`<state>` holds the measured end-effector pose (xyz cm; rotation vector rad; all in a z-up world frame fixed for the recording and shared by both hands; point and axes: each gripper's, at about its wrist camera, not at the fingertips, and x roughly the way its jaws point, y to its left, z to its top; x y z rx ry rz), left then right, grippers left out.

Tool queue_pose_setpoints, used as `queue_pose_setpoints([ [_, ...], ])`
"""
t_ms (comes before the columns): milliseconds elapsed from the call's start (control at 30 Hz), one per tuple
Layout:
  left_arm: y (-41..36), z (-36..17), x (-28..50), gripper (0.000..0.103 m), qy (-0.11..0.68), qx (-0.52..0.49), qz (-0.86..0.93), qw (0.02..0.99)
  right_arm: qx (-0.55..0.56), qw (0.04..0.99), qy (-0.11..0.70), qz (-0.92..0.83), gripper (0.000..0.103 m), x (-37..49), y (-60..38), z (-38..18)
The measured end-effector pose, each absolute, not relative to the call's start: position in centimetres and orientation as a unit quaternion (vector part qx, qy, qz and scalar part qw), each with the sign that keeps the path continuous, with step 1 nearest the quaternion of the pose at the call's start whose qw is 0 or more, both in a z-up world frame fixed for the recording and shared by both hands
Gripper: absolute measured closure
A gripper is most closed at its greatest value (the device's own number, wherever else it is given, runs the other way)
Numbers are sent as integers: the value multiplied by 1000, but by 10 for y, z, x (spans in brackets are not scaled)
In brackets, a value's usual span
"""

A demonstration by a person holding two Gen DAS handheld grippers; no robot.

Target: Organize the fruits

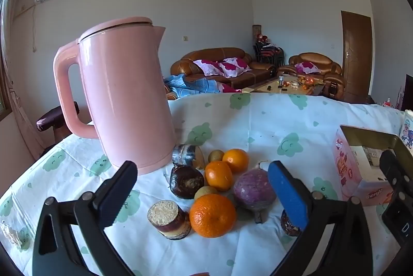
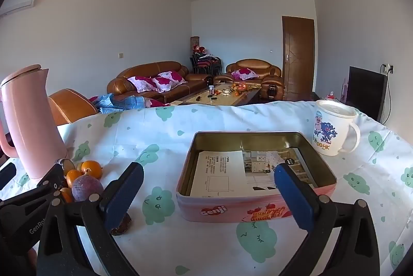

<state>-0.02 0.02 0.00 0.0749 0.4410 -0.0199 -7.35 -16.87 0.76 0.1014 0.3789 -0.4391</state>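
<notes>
Landmark: pink kettle [image 1: 124,95], upright on the clouded tablecloth [image 1: 271,121], lid on, handle toward the left of the left wrist view; every place below is told from it.
Fruit pile: just beside the kettle's base, on its spout side; the pieces lie close together on the cloth.
Oranges: nearest orange [image 1: 213,215] at the front of the pile, farthest from the kettle; middle orange [image 1: 219,175] behind it; far orange [image 1: 236,160] behind that and touching it.
Purple fruit [image 1: 254,190]: round, dull purple, stem end down toward the camera; on the side of the oranges away from the kettle.
Cut stalk pieces: one dark-skinned piece [image 1: 169,220] stands with its pale cut face up, in front of the kettle; a darker one [image 1: 186,181] lies between it and the kettle's base; another [image 1: 189,156] touches the base.
Small green-brown fruits: one [image 1: 215,155] behind the oranges; one [image 1: 205,192] among them.
Tin box [image 2: 258,209]: pink, lid off, printed paper lying inside; well apart from the kettle, beyond the fruit.
Mug [image 2: 333,131]: white, lidded, cartoon print; behind the tin, farthest from the kettle.
Left gripper [image 1: 204,193]: jaws spread wide, nothing between the pads; hangs over the fruit pile in front of the kettle.
Right gripper [image 2: 209,193]: jaws spread wide, empty; in front of the tin's near wall, away from the kettle.
</notes>
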Motion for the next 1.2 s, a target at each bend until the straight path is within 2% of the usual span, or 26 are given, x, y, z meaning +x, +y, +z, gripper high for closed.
queue_pose_setpoints([
  [1200,4,0,-1,0,221,26,-15,975,46,957,183,-219,1,-74,-170,8],
])
